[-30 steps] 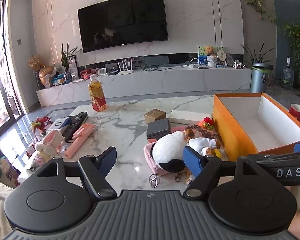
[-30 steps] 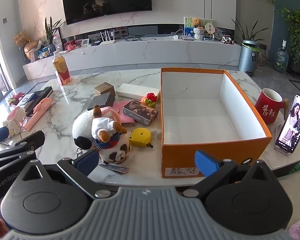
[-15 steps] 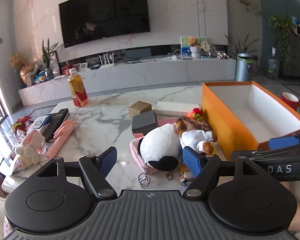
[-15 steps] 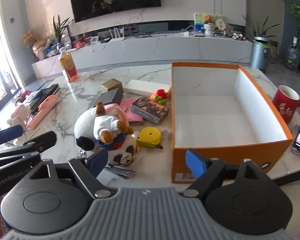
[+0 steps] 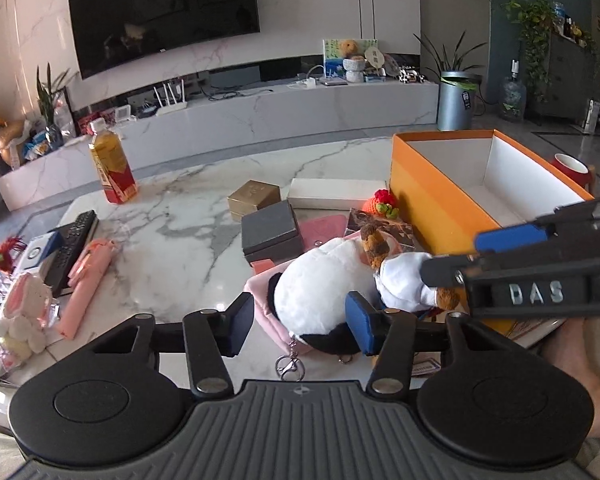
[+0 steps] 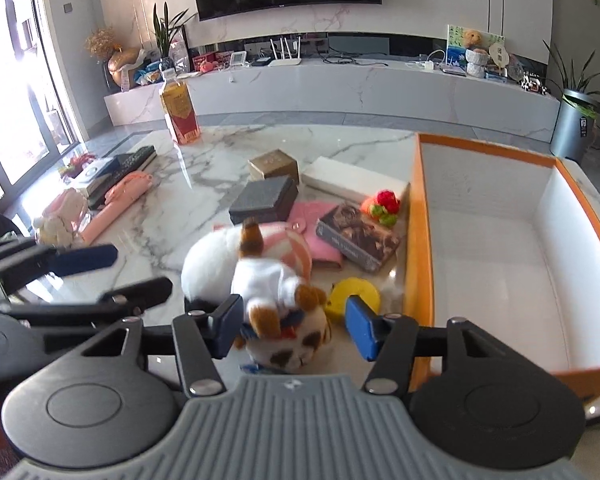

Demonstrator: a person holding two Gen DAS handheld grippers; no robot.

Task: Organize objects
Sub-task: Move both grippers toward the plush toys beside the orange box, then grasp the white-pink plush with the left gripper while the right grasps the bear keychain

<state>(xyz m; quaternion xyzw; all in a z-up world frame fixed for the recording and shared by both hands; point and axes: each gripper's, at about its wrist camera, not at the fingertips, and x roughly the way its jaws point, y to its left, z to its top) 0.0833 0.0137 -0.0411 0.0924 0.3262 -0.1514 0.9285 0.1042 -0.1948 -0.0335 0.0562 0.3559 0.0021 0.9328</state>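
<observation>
Two grippers: both of mine have come in over the toy pile at the near table edge, where a second ago they hung back from it.
Left gripper (image 5: 298, 326): jaws closing, narrower than a moment ago; the white-and-black plush (image 5: 324, 292) now sits between them, but I see no pad pressing on it yet.
Right gripper (image 6: 294, 328): jaws closing too; the small bear plush (image 6: 278, 300) lies between the fingers, the left pad at its flank, the right pad still clear of it.
Meaning for the task: I judge this the start of a pick, each gripper narrowing on its own toy, with nothing lifted so far.
Orange box (image 6: 418, 240): stands open and bare inside, just right of the pile, the likely place for the toys.
Other clutter: a yellow tape measure (image 6: 358, 292), a dark book (image 6: 360, 236) and a grey case (image 5: 272, 232) lie close around the plush toys, untouched.
Hand pose: both grippers tilt down toward the tabletop, side by side; the right one crosses the left view at its right edge, nearly over the bear.
Risk: the two toys lie against each other, so I expect one pull may drag the other.
</observation>
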